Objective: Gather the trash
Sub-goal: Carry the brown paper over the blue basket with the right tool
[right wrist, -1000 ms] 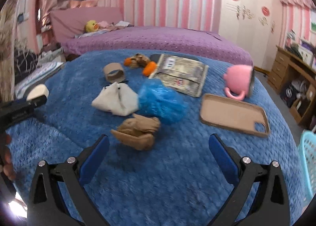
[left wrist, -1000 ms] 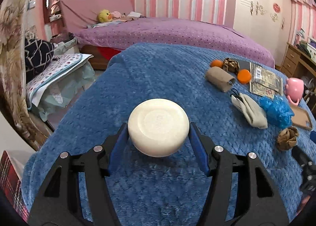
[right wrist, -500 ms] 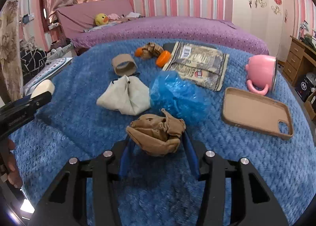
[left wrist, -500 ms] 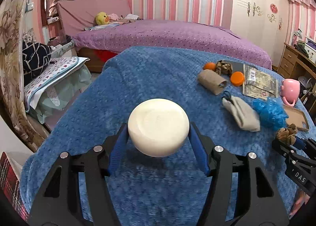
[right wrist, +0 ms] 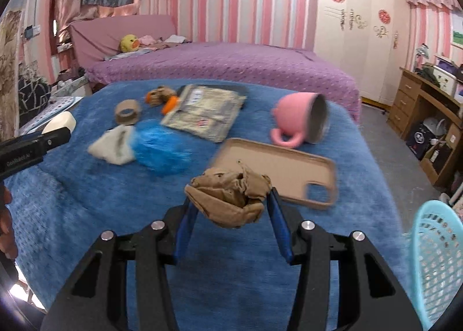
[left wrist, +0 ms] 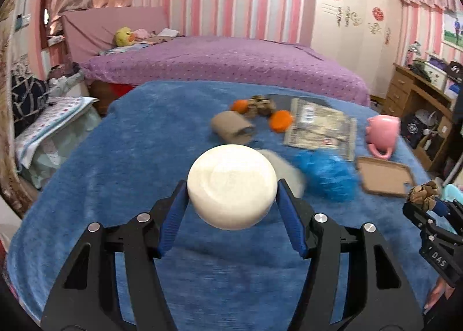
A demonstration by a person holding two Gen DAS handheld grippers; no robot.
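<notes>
The left gripper [left wrist: 231,195] clamps a cream oval soap bar [left wrist: 231,186], long axis crosswise between the pads, flat face toward the camera, above the blue blanket [left wrist: 130,143]. The right gripper [right wrist: 230,206], whose jaws have just closed, grips a crumpled brown paper wad [right wrist: 228,195], lying crosswise, beside the tan phone case [right wrist: 275,166].

left gripper [left wrist: 231,201]: clamped on round white soap bar [left wrist: 231,186] | held above blue blanket [left wrist: 115,180] | right gripper [left wrist: 428,203]: crumpled brown paper [left wrist: 424,193] gripped, far right
</notes>
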